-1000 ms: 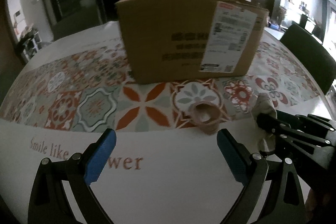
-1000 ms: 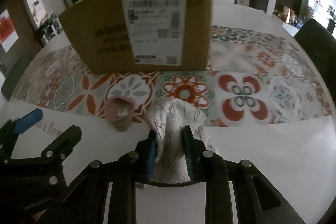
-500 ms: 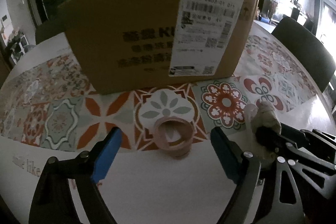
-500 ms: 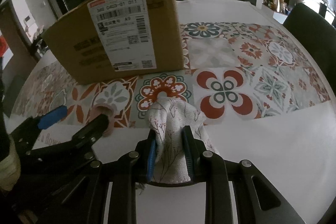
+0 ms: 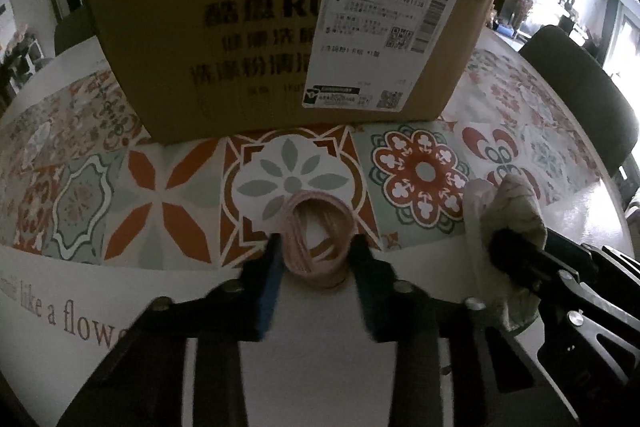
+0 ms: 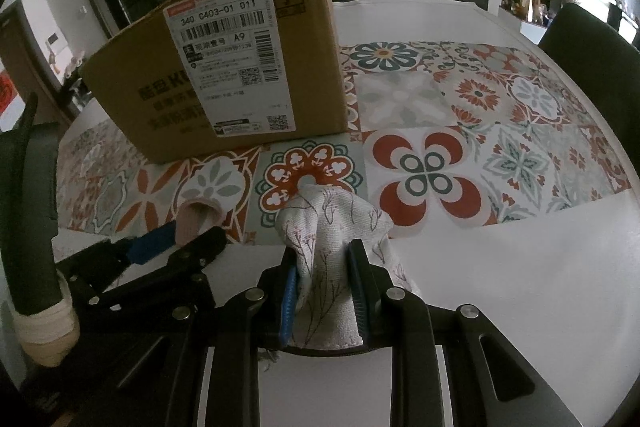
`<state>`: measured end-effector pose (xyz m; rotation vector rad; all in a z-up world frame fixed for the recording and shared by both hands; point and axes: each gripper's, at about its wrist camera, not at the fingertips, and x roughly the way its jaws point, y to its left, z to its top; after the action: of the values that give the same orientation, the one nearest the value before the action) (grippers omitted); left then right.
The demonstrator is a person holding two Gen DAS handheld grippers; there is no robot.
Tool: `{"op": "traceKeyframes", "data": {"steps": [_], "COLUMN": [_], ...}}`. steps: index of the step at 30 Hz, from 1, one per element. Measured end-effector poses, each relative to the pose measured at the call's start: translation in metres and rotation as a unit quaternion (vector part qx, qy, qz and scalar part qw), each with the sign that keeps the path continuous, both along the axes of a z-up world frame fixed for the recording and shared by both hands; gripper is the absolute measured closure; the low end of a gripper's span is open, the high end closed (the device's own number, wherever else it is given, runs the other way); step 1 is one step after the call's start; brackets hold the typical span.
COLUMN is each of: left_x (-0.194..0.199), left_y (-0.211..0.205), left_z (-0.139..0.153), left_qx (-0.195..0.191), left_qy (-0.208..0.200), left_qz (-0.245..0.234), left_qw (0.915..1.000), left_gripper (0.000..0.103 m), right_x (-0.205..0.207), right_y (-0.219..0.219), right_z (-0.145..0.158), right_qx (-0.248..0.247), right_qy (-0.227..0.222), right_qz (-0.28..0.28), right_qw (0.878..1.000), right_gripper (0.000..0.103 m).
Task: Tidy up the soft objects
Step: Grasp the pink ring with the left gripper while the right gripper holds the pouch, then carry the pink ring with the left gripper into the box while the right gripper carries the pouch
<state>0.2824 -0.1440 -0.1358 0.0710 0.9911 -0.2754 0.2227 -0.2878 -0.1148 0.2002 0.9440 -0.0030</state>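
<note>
- My left gripper (image 5: 316, 259) is closed in on the pink roll of stretchy band (image 5: 318, 239). Its two fingers press the roll's sides, one on each side.
- The pink roll sits on the table, at the edge of the tile-pattern mat (image 5: 160, 195). I think it has not been lifted yet.
- The roll looks soft and squishy. It is a ring with a hole in the middle, made of thin flat loops wound around.
- I think the step now is grabbing this roll. Next I need to lift it up high, over the tall side of the cardboard box (image 5: 248, 27), and drop it in.
- The box stands just behind the roll. It is brown, stiff and flat-sided, with a big white label. I cannot see its inside.
- My right gripper (image 6: 323, 279) is pinched tight on the flowery cloth (image 6: 332, 227). The cloth is bunched up and sticks out past the fingers like a little tent.
- The cloth is pale with thin twig drawings. It looks floppy and a bit rough.
- The cloth needs to go over the box wall too. I should hold it tight so it does not slip.
</note>
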Motion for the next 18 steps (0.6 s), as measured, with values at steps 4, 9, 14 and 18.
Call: {"op": "traceKeyframes", "data": {"steps": [4,9,14,18], "left_x": [-0.001,-0.005,-0.013,-0.021], "left_y": [0.005,0.017,0.032,0.042], "left_z": [0.003,0.015,0.028,0.040], "left_qx": [-0.008,-0.026,-0.048,-0.060], "left_qy": [-0.003,-0.014,-0.025,-0.037], "left_qz": [-0.002,-0.001,0.001,0.002], "left_qw": [1.0000,0.9996,0.9985,0.9975], "left_gripper": [0.088,0.090,0.090,0.090], "right_x": [0.000,-0.002,-0.004,-0.008], "right_y": [0.001,0.005,0.010,0.017], "right_z": [0.001,0.005,0.015,0.026], "right_qx": [0.000,0.000,0.000,0.004], "right_qy": [-0.001,-0.005,-0.017,-0.030], "right_qz": [0.000,0.004,0.010,0.019], "right_qw": [1.000,1.000,1.000,0.999], "right_gripper": [0.078,0.078,0.078,0.078]}}
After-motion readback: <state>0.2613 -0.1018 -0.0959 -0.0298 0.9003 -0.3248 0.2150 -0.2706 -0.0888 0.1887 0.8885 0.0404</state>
